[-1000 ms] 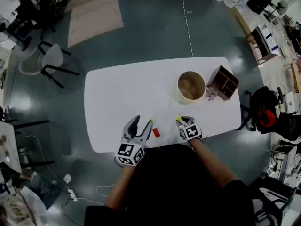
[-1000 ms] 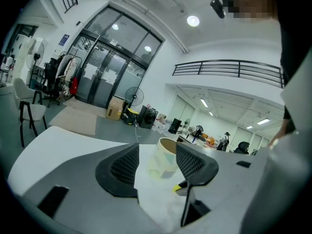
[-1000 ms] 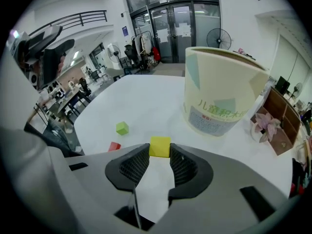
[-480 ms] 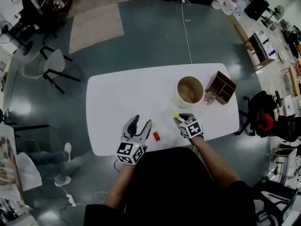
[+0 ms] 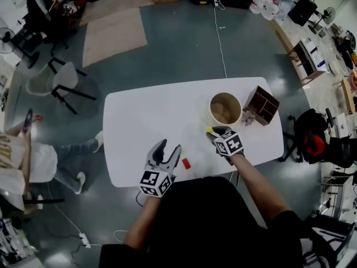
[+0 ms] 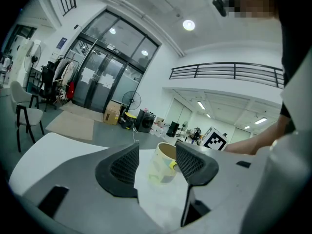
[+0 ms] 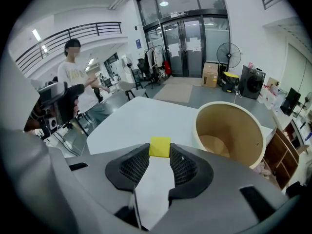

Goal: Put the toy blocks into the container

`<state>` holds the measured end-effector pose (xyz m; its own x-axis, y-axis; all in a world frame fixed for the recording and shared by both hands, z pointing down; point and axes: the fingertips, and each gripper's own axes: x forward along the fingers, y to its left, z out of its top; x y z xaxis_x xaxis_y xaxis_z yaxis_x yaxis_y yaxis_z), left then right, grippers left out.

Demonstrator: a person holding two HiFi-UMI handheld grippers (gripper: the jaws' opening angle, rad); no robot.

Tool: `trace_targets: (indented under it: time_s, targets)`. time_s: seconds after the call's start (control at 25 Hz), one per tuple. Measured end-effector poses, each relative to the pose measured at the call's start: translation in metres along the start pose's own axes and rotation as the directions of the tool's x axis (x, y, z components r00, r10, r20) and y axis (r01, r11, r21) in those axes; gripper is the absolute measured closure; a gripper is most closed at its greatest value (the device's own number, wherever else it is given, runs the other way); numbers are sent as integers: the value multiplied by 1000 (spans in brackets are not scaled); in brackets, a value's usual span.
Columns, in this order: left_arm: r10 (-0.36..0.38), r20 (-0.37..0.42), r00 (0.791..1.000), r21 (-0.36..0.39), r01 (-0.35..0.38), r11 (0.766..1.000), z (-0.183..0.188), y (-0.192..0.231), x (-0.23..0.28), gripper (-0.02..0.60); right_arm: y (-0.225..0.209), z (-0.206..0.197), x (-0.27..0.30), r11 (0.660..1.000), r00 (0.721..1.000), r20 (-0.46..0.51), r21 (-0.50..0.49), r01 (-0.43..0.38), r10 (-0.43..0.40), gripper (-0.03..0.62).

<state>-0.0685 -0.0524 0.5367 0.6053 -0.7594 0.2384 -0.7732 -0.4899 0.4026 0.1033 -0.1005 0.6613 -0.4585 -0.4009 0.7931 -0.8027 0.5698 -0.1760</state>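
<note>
Progress first, from the head view: my right tongs (image 5: 215, 132) have come up off the table (image 5: 139, 110) and across toward the container (image 5: 211, 116) since a second ago. They now hang just short of its near rim, with the yellow block (image 5: 209, 130) at their tips. That puts this block close to the drop (a little more reach should bring it over the mouth, I judge). My left tongs (image 5: 170, 148) have kept their place, well back from the container. The red block (image 5: 186, 163) lies on the table just beside them, not yet picked up. A wooden box (image 5: 262, 104) stands at the container's far side; I cannot tell whether they touch.

From the left gripper view, my jaws stand spread with nothing between them, and the container shows beyond the gap. A small yellow patch by one jaw tip is too small to name. The red block is out of frame.

From the right gripper view, the jaws pinch the yellow block at their very tips, and the container sits just ahead. Pale shapes lie at its bottom, but whether they are blocks I cannot tell.
</note>
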Motion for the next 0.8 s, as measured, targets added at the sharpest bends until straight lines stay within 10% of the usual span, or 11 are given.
trace_targets:
  time_s: [0.8]
  targets:
    - [41, 19, 999, 7, -41, 999, 10, 16, 3, 367, -64, 43, -14, 988, 999, -33, -154, 30, -36, 471]
